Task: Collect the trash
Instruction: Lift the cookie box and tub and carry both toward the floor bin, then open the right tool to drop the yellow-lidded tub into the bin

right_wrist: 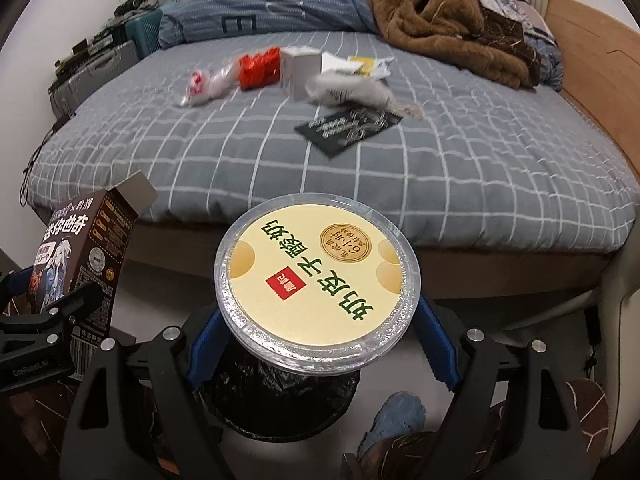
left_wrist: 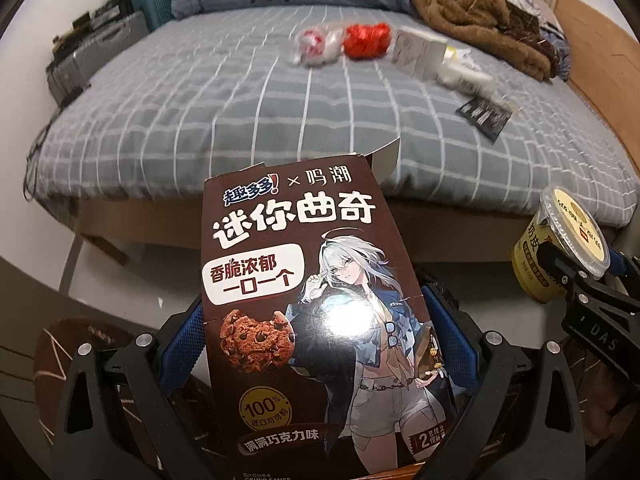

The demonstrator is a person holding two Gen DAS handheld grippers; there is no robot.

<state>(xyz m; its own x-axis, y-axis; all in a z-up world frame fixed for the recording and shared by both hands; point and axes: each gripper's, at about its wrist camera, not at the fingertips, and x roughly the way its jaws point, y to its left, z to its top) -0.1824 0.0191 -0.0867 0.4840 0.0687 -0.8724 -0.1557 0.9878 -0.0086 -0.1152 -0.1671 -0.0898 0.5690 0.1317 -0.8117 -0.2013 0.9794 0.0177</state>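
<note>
grippers first: the left gripper (left_wrist: 316, 344) is clamped on a brown cookie box (left_wrist: 316, 320), its blue pads (left_wrist: 186, 344) pressing both narrow sides, the box upright with its top flap (left_wrist: 386, 156) standing open. the right gripper (right_wrist: 316, 336) grips a lidded yogurt cup (right_wrist: 318, 284), blue fingers (right_wrist: 208, 344) snug under the clear rim on either side, the cream label facing up. in the left view the same cup (left_wrist: 564, 240) shows at the right edge, near the box but apart from it; in the right view the box (right_wrist: 80, 264) sits at the left edge.

directly beneath the cup is a round bin lined with a black bag (right_wrist: 280, 396), standing on the floor at the foot of the bed (right_wrist: 440, 184). a patterned brown rug (left_wrist: 64, 360) lies on the floor by it.

further out, on the grey checked sheet, more trash lies in a loose row: a clear wrapper with red and white print (right_wrist: 204, 84), a crumpled red wrapper (right_wrist: 259, 67), a small white box (right_wrist: 298, 72), crumpled white paper (right_wrist: 352, 90), and a black card (right_wrist: 344, 128) with paper clips on it. a brown fleece (right_wrist: 440, 20) is heaped at the far right of the bed, beside a blue duvet (right_wrist: 272, 12).
</note>
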